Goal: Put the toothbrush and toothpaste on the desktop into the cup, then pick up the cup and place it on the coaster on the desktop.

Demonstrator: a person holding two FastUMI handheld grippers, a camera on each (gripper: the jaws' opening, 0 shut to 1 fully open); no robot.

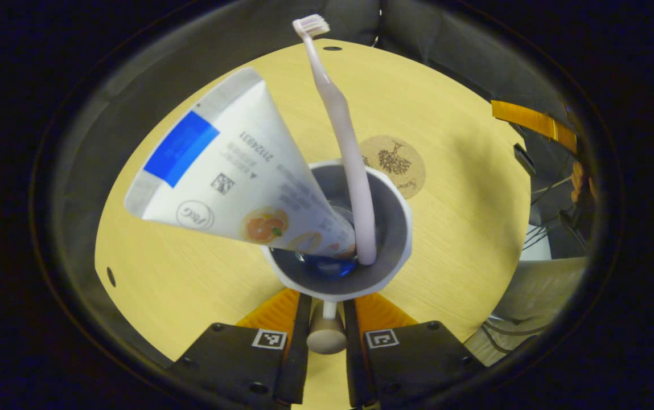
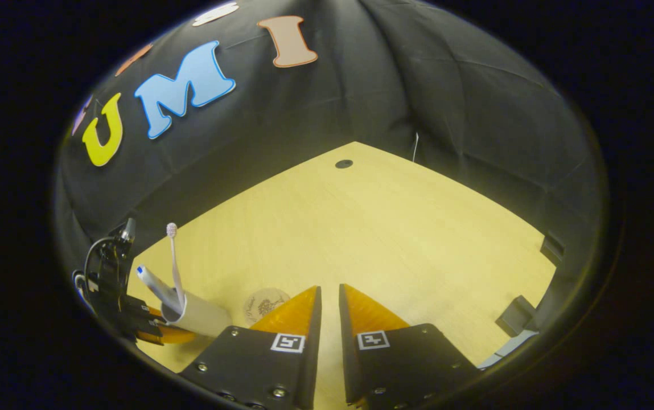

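Grey cup (image 1: 361, 273) with a pale rim, seen from above over the yellow desktop (image 1: 463, 239), near side of the round brown coaster (image 1: 393, 165) and not on it. Holds a white toothpaste (image 1: 230, 176) tube with a blue patch, flat end up and leaning away from the coaster, cap down in the cup. Holds also a pale pink toothbrush (image 1: 349, 154), near upright, bristles at top. Left gripper (image 1: 327, 319) clamped on the cup's handle knob. Right gripper (image 2: 327, 302) low over the desktop, beside the coaster (image 2: 263, 303), fingers nearly together, holding nothing.
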